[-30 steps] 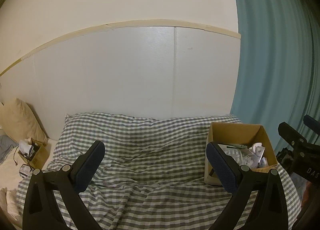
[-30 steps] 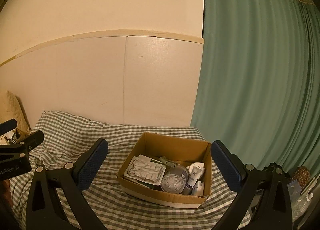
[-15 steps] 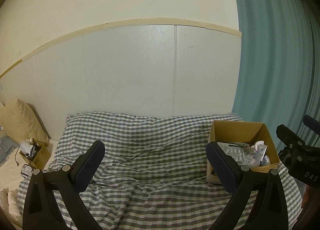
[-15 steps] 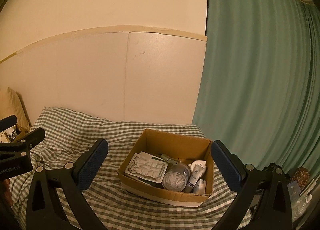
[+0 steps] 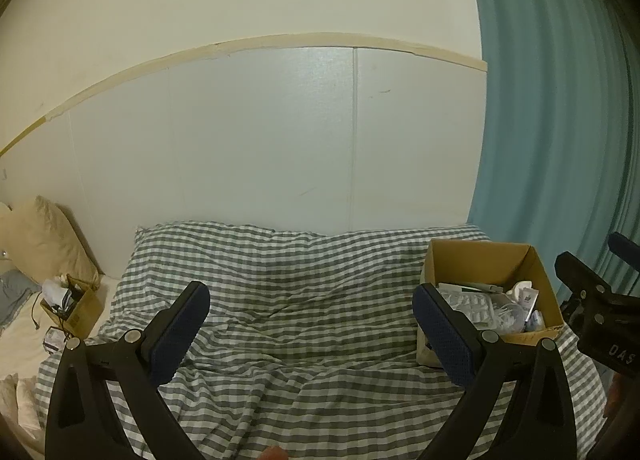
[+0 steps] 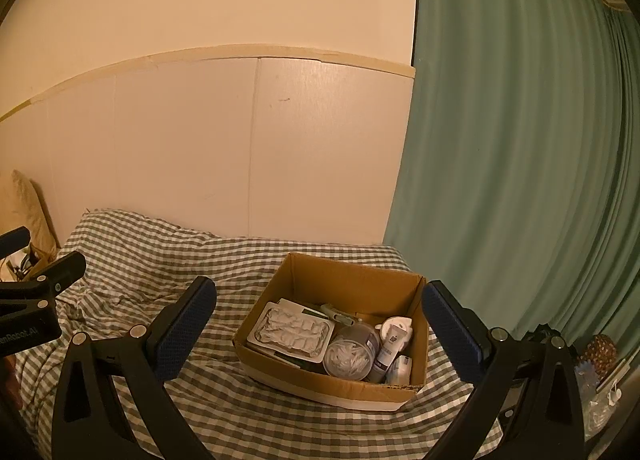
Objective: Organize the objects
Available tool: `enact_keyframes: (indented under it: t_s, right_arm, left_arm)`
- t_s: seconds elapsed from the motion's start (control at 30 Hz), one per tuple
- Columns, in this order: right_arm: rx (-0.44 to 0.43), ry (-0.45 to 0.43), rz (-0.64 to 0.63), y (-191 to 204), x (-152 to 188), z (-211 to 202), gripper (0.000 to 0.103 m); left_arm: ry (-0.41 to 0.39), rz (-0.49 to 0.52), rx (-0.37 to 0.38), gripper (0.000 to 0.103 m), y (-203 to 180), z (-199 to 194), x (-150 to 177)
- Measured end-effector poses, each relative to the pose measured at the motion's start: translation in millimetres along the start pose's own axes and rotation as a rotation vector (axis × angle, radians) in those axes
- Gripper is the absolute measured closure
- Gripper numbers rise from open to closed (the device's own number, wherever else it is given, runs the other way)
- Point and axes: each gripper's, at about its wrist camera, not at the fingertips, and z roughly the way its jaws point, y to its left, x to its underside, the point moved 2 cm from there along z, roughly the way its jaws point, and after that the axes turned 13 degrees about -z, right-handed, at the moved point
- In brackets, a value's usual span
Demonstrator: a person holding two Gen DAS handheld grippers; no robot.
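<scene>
Drift only in the left wrist view: the left gripper [image 5: 310, 326] stays spread wide and empty over the checked bed cover [image 5: 280, 292], the cardboard box [image 5: 486, 260] sliding slightly right. Right wrist view: the right gripper [image 6: 320, 324], likewise agape and empty, edges closer to the cardboard box [image 6: 344, 280], where blister pack [image 6: 290, 326], swab jar [image 6: 352, 350] and tube [image 6: 390, 346] lie — nothing regrouped, so sorting stands unchanged.

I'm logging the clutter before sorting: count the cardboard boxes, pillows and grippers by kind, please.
Cardboard boxes: 2, the large box and the small box
Beige pillow: 1
Grippers: 2, left gripper and right gripper, jaws open
Total: 5
</scene>
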Motion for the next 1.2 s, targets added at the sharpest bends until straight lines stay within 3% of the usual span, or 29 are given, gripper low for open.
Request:
enact_keyframes:
  t_s: [1.2]
  right_arm:
    - [0.004,0.015,0.002,-0.7,2.7,3.5,0.000]
  left_arm:
    - [-0.013,0.045,-0.028,0.000,-5.5,1.7,5.3]
